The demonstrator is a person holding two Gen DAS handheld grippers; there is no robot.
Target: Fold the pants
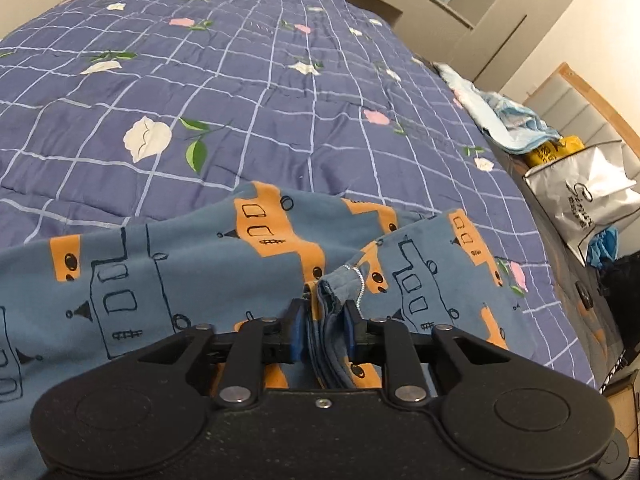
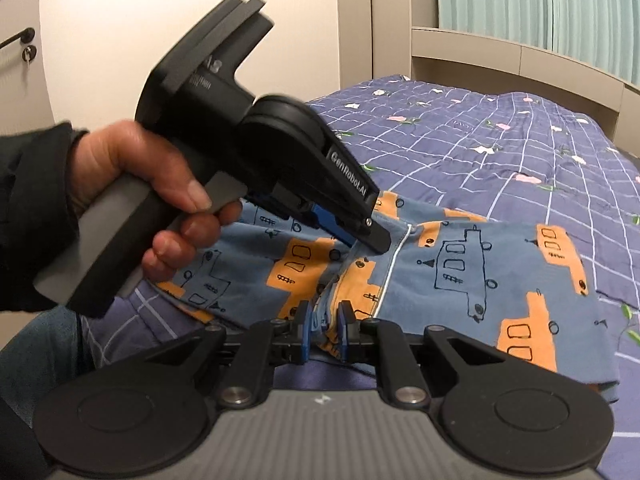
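The quilt point(image 1: 248, 80), purple grid with flowers, covered the bed and served as the folding surface ahead of both grippers. The pants point(image 2: 460, 276), blue with orange vehicle print, lay on it right in front of the tools, bunched and partly doubled over, likely mid-fold. The left gripper point(image 1: 324, 334) was clamped on a thick stack of gathered fabric edges, several layers pinched between its blue pads point(image 1: 298, 330), probably so the layers stayed aligned while lifting. The right gripper point(image 2: 323, 330) was likewise closed on a fabric edge just ahead of its body, beside a white-piped seam. Two grips close together suggested one end being carried over as a unit. Only the right wrist view showed the left hand point(image 2: 132, 176) on its handle and the left tool angled down onto the cloth; only the left wrist view showed the silver bag point(image 1: 588, 196) and light blue cloth point(image 1: 504, 116) off to the right of the bed.
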